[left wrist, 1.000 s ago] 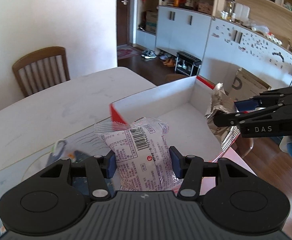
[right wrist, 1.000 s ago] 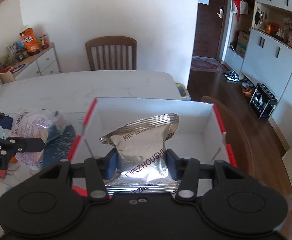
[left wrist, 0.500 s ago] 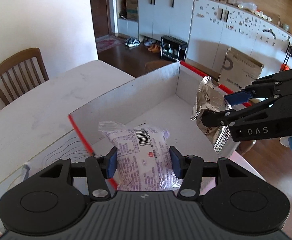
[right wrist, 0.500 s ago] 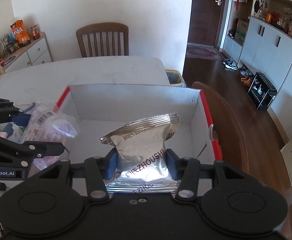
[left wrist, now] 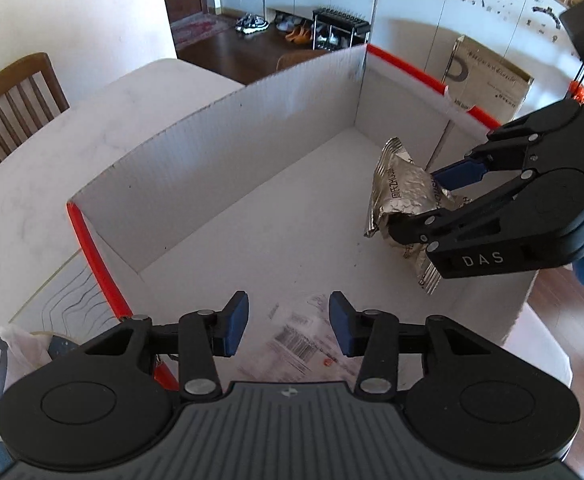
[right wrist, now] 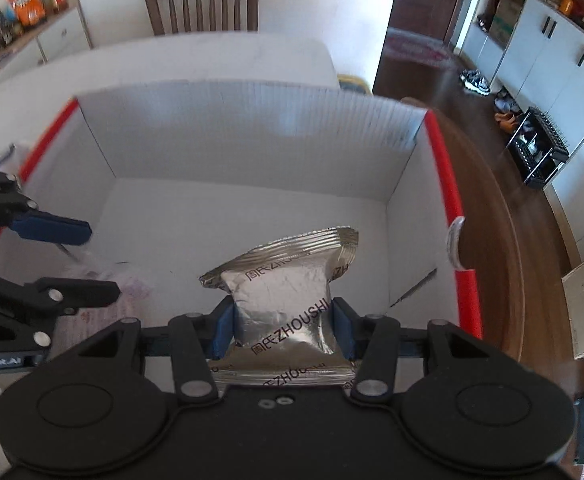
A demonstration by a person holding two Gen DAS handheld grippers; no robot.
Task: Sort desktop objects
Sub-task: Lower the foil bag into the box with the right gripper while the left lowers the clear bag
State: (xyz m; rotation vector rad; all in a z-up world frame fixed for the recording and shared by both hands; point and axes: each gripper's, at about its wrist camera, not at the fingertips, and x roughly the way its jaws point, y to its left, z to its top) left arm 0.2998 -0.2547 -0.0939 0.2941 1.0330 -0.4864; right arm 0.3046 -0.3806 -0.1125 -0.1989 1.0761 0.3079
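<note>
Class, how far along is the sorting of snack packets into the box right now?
Looks done: the printed packet sits blurred inside the box, free of the left gripper, whose fingers have just been closing with nothing between them. In hand: the right gripper grips the silver packet low inside the box. Left: releasing it, then probably the white wrapper outside the box.

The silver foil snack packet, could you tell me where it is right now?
It is clamped in the right claw, over the floor of the white box, toward its right wall.

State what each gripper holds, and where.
Right gripper: foil packet, by its lower middle. Left gripper: nothing; jaws have just been closing, printed packet loose below.
</note>
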